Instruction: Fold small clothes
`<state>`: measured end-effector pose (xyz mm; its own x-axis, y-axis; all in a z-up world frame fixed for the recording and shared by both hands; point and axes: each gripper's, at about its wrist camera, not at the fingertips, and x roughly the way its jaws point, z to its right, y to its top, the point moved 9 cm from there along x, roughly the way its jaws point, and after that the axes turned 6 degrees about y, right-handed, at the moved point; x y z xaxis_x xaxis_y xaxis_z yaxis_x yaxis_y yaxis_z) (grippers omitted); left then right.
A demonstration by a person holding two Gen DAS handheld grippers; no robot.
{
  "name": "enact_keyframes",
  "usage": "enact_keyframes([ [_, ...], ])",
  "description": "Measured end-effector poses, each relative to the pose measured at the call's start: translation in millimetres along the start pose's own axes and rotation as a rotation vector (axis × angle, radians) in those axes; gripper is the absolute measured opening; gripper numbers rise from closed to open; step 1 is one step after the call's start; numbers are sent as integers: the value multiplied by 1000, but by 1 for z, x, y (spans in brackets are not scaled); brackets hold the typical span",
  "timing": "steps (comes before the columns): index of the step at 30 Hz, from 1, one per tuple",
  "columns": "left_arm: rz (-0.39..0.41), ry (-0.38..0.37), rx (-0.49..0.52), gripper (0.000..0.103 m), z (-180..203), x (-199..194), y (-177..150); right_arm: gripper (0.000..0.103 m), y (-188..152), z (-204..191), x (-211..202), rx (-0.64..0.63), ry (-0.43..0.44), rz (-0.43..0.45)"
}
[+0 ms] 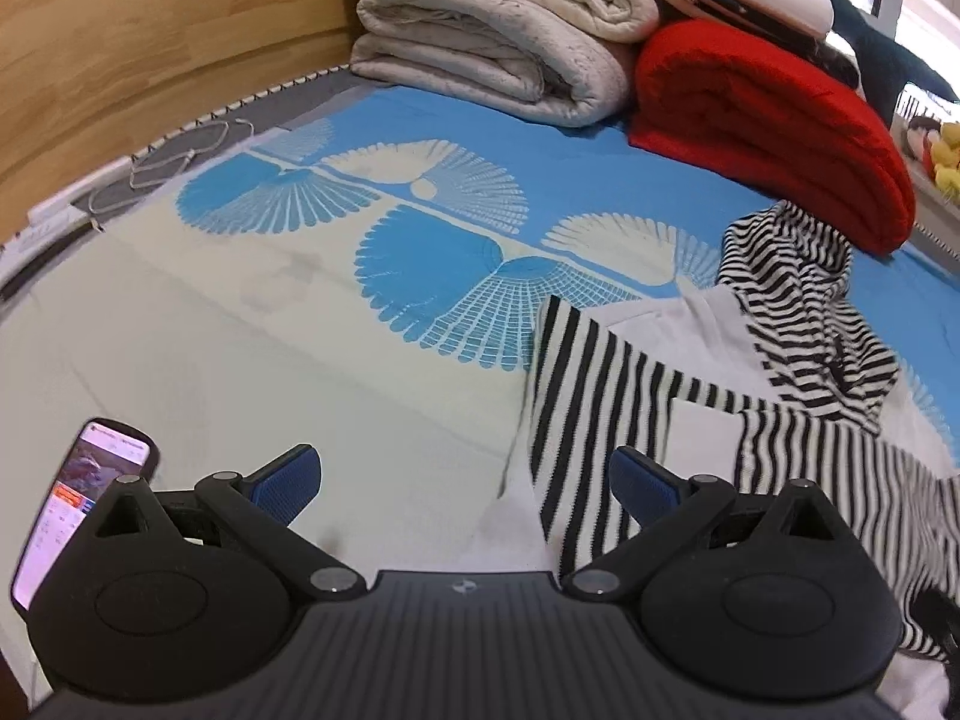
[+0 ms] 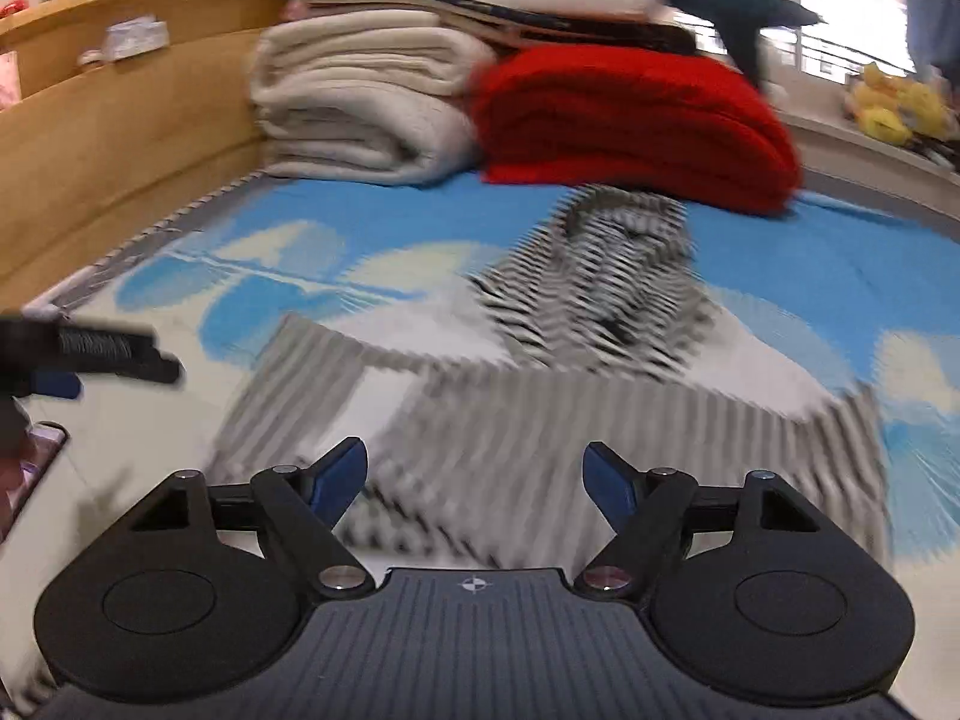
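Now both claws, left claw [image 1: 465,483] and right claw [image 2: 474,474], gape apart, gripping nothing, above the striped garment [image 1: 600,414] (partly folded) on the bed [image 1: 240,330].

In the right wrist view the striped garment [image 2: 540,396] is smeared by motion blur, while in the left wrist view its right part is cut off by the edge and the phone [image 1: 72,504] is half hidden.

bedding: folded cream blanket [image 1: 492,54] beside folded red blanket [image 1: 768,126]
edge: lit smartphone [image 1: 78,498]; wooden headboard [image 1: 150,60]
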<state>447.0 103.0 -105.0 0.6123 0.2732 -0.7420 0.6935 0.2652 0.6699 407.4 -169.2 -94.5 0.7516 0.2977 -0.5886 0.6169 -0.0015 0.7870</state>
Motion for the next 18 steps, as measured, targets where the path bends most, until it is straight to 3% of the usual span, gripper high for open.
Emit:
enact_keyframes([
  [5,0,-46,25,102,17,-8,-4,86,-32,74,-78,266,-159,30],
  [8,20,-59,76,102,35,-16,-11,87,-62,90,-103,286,-278,45],
  [10,28,-61,113,102,45,-20,-19,87,-77,94,-93,285,-343,-2],
  [14,24,-85,164,102,65,-26,-36,87,-83,94,-82,233,-332,-84],
  [18,32,-74,206,102,78,-24,-44,87,-81,92,-88,193,-331,-82],
])
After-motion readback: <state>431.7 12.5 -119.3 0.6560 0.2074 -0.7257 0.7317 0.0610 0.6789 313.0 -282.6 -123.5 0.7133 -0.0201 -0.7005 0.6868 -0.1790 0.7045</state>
